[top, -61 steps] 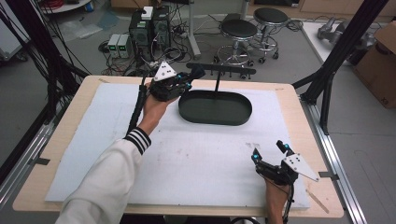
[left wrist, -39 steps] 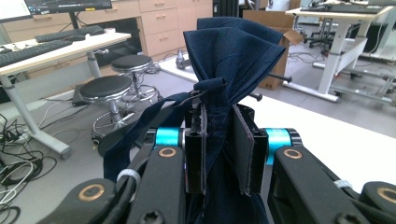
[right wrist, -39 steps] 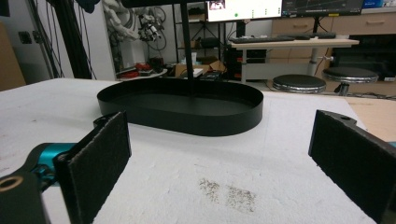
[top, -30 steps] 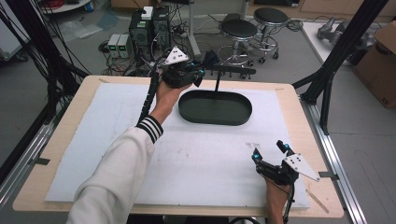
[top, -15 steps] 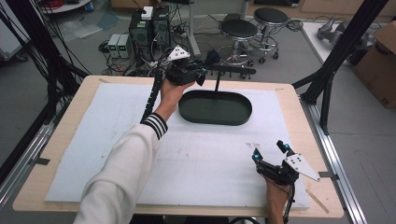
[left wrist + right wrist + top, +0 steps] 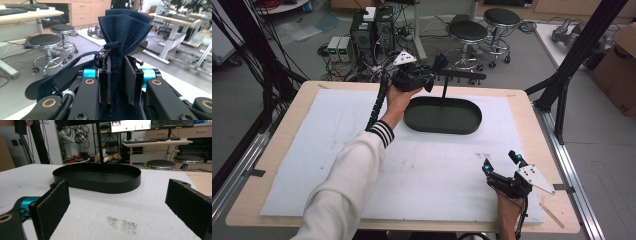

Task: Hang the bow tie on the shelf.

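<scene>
two black pads point(image 6: 130, 80) of the left gripper point(image 6: 430, 80) pinched tight on a dark blue cloth point(image 6: 123, 30), bunched up above them. held high by the black stand point(image 6: 445, 85) rising from the oval tray point(image 6: 443, 116). probably about to hang, not hung yet. right gripper point(image 6: 500, 162) wide open and holding nothing, down on the white mat point(image 6: 332, 150), well apart from the tray.

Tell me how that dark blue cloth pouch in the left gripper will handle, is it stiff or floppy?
Likely floppy: the dark blue pouch bunches into soft folds where the left gripper pinches its neck. Its loose strap droops in a curve, so it may swing or snag on the stand over the black tray. It probably weighs little; the cloth stands up above the jaws.
</scene>
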{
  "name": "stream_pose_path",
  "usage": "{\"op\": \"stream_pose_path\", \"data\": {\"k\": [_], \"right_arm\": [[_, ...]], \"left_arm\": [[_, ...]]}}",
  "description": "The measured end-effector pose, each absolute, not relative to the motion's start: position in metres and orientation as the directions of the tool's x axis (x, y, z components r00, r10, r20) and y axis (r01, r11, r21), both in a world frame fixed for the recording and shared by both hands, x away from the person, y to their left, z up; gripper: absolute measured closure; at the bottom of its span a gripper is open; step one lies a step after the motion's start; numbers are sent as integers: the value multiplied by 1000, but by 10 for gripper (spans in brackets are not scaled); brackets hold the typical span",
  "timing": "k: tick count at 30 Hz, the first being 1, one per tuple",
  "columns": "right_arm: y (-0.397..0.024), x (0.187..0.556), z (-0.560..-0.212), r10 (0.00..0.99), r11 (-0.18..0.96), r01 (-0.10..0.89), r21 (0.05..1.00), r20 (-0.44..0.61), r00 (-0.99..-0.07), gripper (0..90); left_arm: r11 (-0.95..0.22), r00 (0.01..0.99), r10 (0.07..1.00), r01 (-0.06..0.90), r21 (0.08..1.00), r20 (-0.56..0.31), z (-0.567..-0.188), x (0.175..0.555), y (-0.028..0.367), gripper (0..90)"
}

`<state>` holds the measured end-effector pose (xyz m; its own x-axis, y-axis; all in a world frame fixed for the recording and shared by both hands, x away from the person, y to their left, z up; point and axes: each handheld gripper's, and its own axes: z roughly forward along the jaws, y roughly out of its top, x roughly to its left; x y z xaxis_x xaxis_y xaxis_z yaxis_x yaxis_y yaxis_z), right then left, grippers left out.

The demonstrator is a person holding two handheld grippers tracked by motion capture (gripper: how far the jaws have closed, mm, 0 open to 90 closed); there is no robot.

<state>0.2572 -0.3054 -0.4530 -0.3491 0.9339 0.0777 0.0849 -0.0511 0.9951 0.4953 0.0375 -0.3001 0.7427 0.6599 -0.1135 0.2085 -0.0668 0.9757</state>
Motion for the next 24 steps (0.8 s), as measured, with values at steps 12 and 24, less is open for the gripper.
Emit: {"op": "stream_pose_path", "data": {"k": [12,24], "right_arm": [[-305,257,-453,934,-52,84,995,79,-348,46],[-306,257,-453,932,-65,86,994,91,-351,46]], "left_arm": [[19,743,641,236,972,-193,-303,506,34,756],[40,720,661,250,967,-214,-305,519,38,756]]}}
